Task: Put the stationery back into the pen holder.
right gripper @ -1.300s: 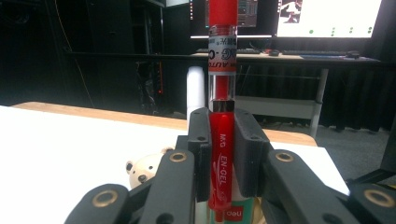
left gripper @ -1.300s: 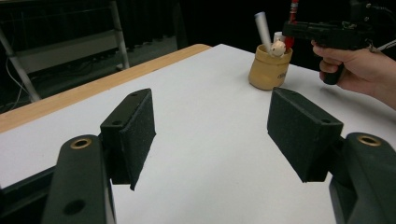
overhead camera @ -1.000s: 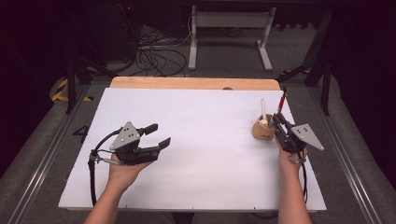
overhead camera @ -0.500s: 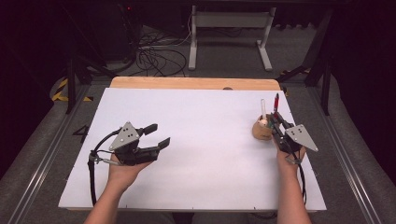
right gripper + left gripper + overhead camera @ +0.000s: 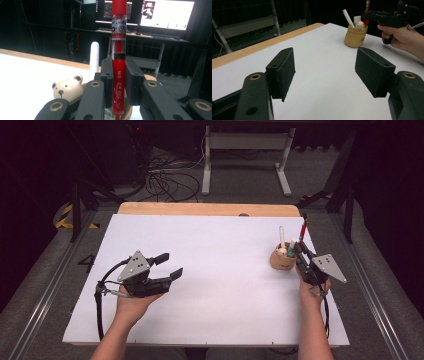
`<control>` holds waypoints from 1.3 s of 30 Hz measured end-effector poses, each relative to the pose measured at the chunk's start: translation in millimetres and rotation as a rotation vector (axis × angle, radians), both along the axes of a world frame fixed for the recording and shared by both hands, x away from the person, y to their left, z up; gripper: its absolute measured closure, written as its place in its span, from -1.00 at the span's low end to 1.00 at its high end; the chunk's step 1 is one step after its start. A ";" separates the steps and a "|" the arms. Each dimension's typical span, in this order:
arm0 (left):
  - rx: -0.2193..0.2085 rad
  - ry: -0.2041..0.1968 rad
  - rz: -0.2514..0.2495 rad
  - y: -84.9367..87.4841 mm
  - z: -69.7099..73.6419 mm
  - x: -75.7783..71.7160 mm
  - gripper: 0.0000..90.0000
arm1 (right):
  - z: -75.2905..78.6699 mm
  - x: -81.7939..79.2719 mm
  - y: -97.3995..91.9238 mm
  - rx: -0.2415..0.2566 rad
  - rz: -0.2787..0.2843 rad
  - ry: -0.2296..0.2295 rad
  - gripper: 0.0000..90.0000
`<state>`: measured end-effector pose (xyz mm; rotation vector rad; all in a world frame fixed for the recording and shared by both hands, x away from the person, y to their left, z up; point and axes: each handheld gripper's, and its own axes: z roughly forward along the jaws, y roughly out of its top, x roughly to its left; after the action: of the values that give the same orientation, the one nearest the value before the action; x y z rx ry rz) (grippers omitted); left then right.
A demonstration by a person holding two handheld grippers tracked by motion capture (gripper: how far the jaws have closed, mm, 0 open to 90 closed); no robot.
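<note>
Pen (image 5: 118, 75), red gel type, upright at the holder (image 5: 283, 260) on the far right of the white table (image 5: 210, 270). Lower end is down at the cup's mouth; can't tell if the tip is in or just above. Judgement: light, stiff plastic barrel, smooth and likely slick, so it could twist or slide if squeezed off-centre. Best hold is mid-barrel, pads flat on both sides, which is where I have it. Cup looks small and light, prob. tips easily if the pen drags on the rim.

Right gripper (image 5: 117, 82): jaws closed tight on the pen barrel, one pad each side, pen standing vertical between them. Also in the cup: white stick (image 5: 94, 60), bear-head topper (image 5: 68, 88).

Left gripper (image 5: 167, 265): jaws apart, nothing between the pads (image 5: 284, 72), held above bare table on the left side, well apart from the cup.
</note>
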<state>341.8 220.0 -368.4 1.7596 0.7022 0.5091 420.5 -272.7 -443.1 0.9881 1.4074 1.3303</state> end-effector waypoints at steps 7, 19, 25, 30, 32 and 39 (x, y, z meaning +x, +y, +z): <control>0.004 0.005 -0.003 -0.6 -0.7 0.1 -0.27 | -4.8 3.7 1.0 0.008 0.017 0.055 0.77; -0.005 -0.006 0.007 3.7 0.3 0.2 -0.27 | -5.9 4.5 1.9 0.008 0.030 0.109 0.76; -0.009 -0.009 0.014 6.4 0.7 0.3 -0.27 | -6.5 5.4 3.1 0.000 0.034 0.140 0.76; -0.014 -0.009 0.018 8.8 0.8 1.0 -0.27 | -5.6 5.8 2.9 0.001 0.036 0.162 0.75; -0.016 -0.007 0.019 9.3 0.8 0.9 -0.27 | -5.1 5.9 2.9 0.001 0.037 0.167 0.75; -0.020 -0.004 0.021 11.7 0.2 1.0 -0.27 | -2.8 6.4 3.5 -0.002 0.035 0.173 0.67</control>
<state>342.8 231.8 -368.1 1.7341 0.7216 0.5178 426.9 -269.3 -445.9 1.1027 1.5618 1.2933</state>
